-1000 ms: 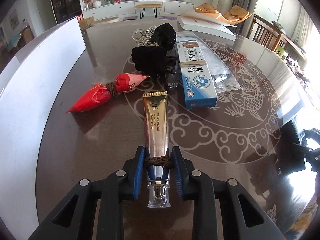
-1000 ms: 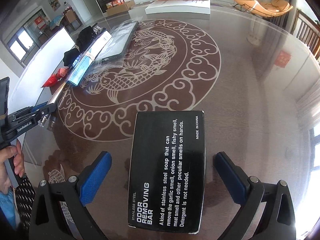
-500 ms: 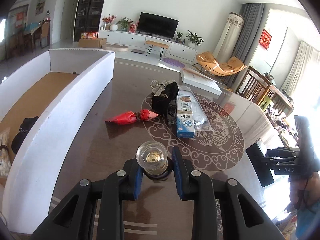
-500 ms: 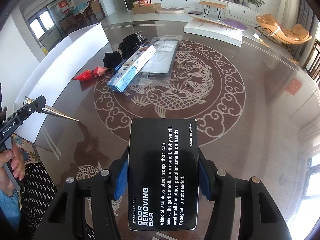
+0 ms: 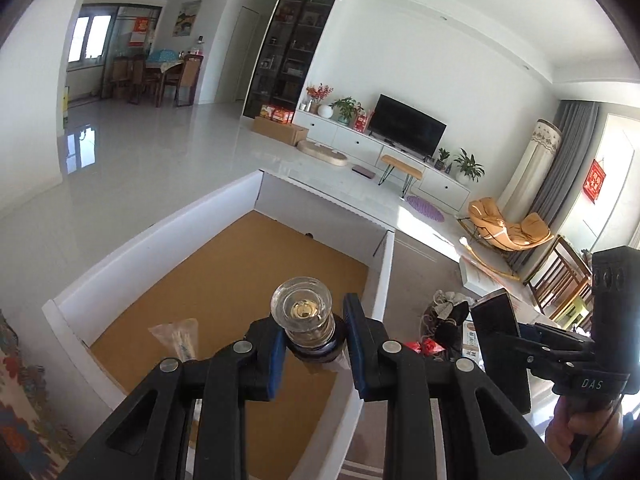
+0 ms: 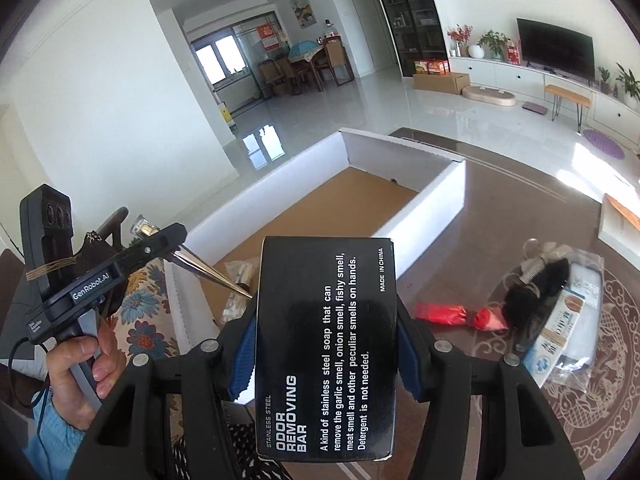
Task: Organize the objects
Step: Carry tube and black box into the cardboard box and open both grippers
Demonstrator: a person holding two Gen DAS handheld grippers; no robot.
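Observation:
My left gripper [image 5: 314, 340] is shut on a gold tube with a clear cap [image 5: 302, 314], held cap-up over the near end of a white box with a brown floor [image 5: 240, 276]. In the right wrist view the tube [image 6: 208, 270] slants down toward the box [image 6: 404, 148]. My right gripper [image 6: 326, 344] is shut on a black "odor removing bar" box [image 6: 326, 344], held above the table beside the white box's near right wall. The black box also shows in the left wrist view [image 5: 500, 344].
A clear packet [image 5: 178, 336] lies in the white box. On the dark table [image 6: 480, 240] lie a red packet [image 6: 456, 314], a black bundle [image 6: 536, 284] and a blue-white carton [image 6: 556, 328] on a plastic sleeve.
The left gripper lifted the tube off the table and swung left over the white box. The right gripper closed on the black box, raised it and moved toward the white box.

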